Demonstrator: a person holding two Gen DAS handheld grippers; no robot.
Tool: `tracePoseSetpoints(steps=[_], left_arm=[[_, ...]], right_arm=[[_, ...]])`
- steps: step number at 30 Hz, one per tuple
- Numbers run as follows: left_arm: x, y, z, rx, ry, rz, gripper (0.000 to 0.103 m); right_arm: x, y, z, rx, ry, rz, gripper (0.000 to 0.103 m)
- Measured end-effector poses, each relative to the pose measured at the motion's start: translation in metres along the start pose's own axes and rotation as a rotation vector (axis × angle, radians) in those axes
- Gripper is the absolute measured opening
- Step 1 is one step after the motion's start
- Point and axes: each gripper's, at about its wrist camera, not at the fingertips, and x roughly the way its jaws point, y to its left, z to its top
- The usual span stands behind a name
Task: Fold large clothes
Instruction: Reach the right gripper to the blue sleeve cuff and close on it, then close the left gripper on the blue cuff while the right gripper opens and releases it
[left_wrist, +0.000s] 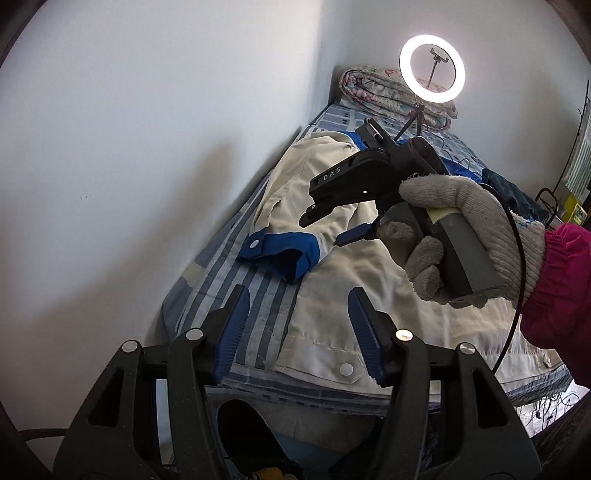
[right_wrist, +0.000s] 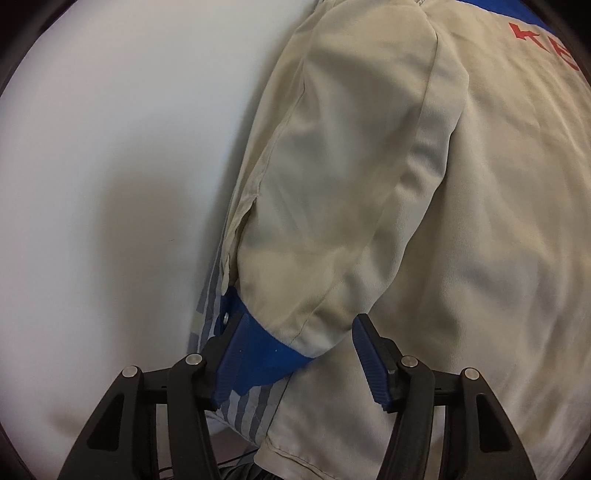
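Note:
A cream work jacket with blue cuffs lies spread on the striped bed along the wall. Its left sleeve ends in a blue cuff with a snap. My left gripper is open and empty above the jacket's hem near the bed's foot. My right gripper, held by a gloved hand, hovers open just above the sleeve. In the right wrist view the right gripper is open, its jaws either side of the blue cuff. The jacket fills that view, with red lettering at top right.
A white wall runs along the bed's left side. A lit ring light on a tripod and a folded floral quilt stand at the bed's head. Dark blue clothing lies at the right. Cables hang at the bed's right edge.

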Motion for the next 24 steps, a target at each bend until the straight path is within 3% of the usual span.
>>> tracePoseSetpoints(steps=[5,7,10,12,19,24], left_arm=[[0.000,0.007,0.002,-0.032,0.006,-0.005,0.058],[-0.002,0.006,0.002,-0.033,0.000,-0.003,0.058],[-0.001,0.008,0.003,-0.035,-0.002,-0.001,0.058],[-0.001,0.009,0.004,-0.039,-0.001,-0.002,0.058],[0.008,0.008,0.023,-0.054,0.024,-0.065,0.058],[0.041,0.006,0.043,-0.123,0.100,-0.156,0.058]], right_arm=[[0.017,0.007,-0.005,-0.030,0.037,-0.059,0.056],[0.022,0.005,-0.009,-0.025,0.041,-0.055,0.033],[0.019,0.003,-0.011,-0.022,0.024,-0.022,0.014],[0.013,0.003,-0.012,-0.023,0.007,0.000,0.008],[-0.029,-0.020,-0.030,-0.026,-0.036,0.115,0.005],[-0.024,-0.055,-0.033,-0.016,-0.030,0.153,0.005]])
